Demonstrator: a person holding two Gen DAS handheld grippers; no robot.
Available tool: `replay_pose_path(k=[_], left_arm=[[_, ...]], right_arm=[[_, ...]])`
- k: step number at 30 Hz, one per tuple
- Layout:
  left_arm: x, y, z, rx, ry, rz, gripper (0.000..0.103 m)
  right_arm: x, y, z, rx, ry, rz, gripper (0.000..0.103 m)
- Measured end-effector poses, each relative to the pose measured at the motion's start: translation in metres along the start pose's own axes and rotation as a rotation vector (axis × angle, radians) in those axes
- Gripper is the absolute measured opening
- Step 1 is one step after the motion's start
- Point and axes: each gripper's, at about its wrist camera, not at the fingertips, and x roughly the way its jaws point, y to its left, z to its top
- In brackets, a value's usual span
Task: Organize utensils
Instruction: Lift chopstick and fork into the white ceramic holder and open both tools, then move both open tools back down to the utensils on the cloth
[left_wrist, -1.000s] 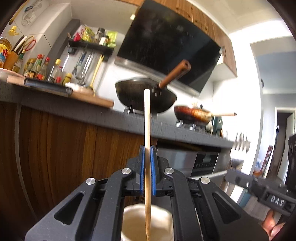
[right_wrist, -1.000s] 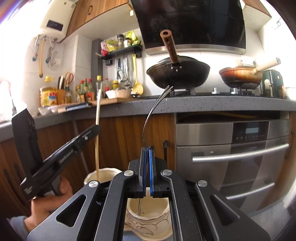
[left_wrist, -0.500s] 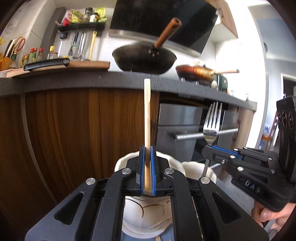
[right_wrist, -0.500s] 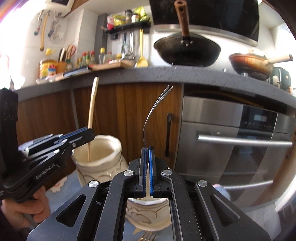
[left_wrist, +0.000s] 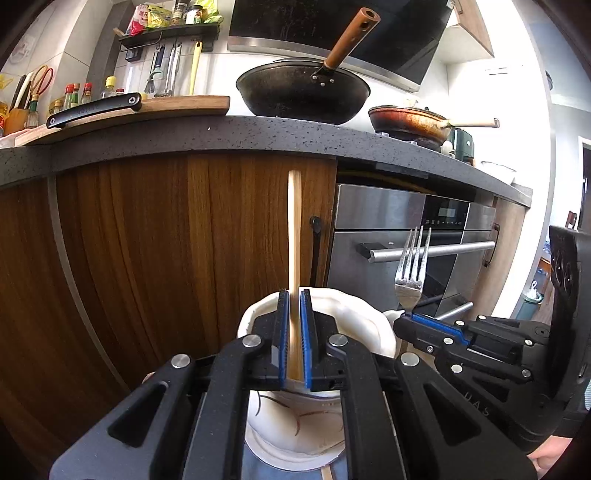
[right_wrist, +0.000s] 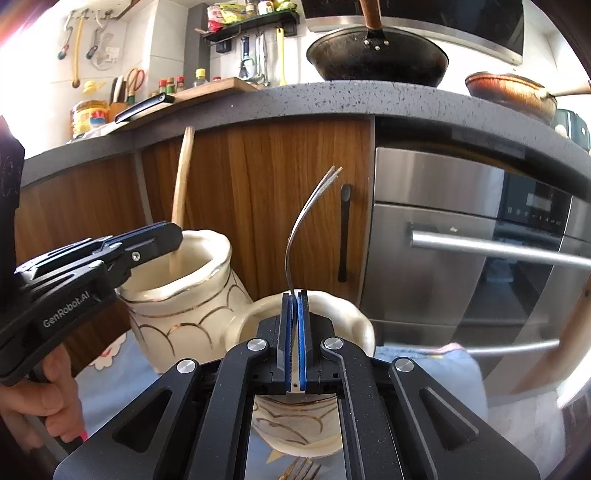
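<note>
Kitchen floor level, in front of wooden cabinet doors (left_wrist: 155, 258) and a steel oven (right_wrist: 480, 251), under a dark speckled counter (left_wrist: 221, 138). Two cream vases with gold line patterns stand side by side on a pale blue mat (right_wrist: 114, 373), touching or nearly so. The left gripper (left_wrist: 294, 328), held in the person's left hand (right_wrist: 48, 410), has its blue-lined jaws clamped on a wooden chopstick (left_wrist: 294, 251) that stands almost upright; the stick's lower end reaches down into the mouth of the left vase (right_wrist: 184, 299), seen from the right wrist camera with the gripper tips at its rim. The right gripper (right_wrist: 294, 332) has its jaws pressed together on the handle of a metal fork (right_wrist: 306, 218), tines pointing up and curving away toward the cabinet; it sits directly above the opening of the right vase (right_wrist: 332, 314). From the left wrist camera the fork's four tines (left_wrist: 412, 266) rise in front of the oven handle. Another fork (right_wrist: 301, 470) lies on the mat at the bottom edge of the right view, only partly visible. On the counter above sit a black wok (left_wrist: 303, 92) with a brown handle, a reddish pan (left_wrist: 406, 120), a wooden cutting board (left_wrist: 147, 109) with a black-handled knife (left_wrist: 94, 109), and sauce bottles (left_wrist: 75, 92) near the wall
</note>
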Motion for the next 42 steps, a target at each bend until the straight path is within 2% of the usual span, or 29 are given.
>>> replay_pose_path(k=[5,10,12,17,18,20,23,31,37,42], left_arm=[[-0.001,0.000,0.000,0.001,0.000,-0.004,0.010],[-0.008,0.002,0.002,-0.003,-0.022,-0.002,0.027],[-0.012,0.004,0.003,-0.004,-0.033,-0.001,0.038],[-0.027,0.014,0.005,-0.071,-0.054,-0.030,0.051],[-0.031,0.016,0.004,-0.080,-0.061,-0.029,0.052],[-0.041,0.021,0.001,-0.085,-0.074,-0.014,0.052],[-0.054,0.029,-0.008,-0.100,-0.080,0.005,0.052],[-0.065,0.034,-0.038,-0.098,-0.004,-0.007,0.052],[-0.063,0.030,-0.065,-0.078,0.095,-0.017,0.052],[-0.051,0.024,-0.084,-0.045,0.224,-0.020,0.052]], right_arm=[[0.003,-0.002,-0.003,0.008,0.007,-0.001,0.004],[-0.001,-0.003,-0.004,0.009,0.003,-0.002,0.010],[-0.005,-0.004,-0.005,0.009,-0.004,-0.004,0.011],[-0.018,-0.007,-0.010,0.020,-0.038,-0.004,0.022],[-0.023,-0.008,-0.012,0.023,-0.047,-0.005,0.023],[-0.031,-0.010,-0.016,0.032,-0.064,-0.010,0.034],[-0.043,-0.015,-0.021,0.053,-0.083,-0.014,0.036],[-0.061,-0.029,-0.034,0.134,-0.072,-0.003,0.036],[-0.064,-0.036,-0.059,0.185,0.013,-0.003,0.036],[-0.066,-0.039,-0.080,0.208,0.116,-0.040,0.036]])
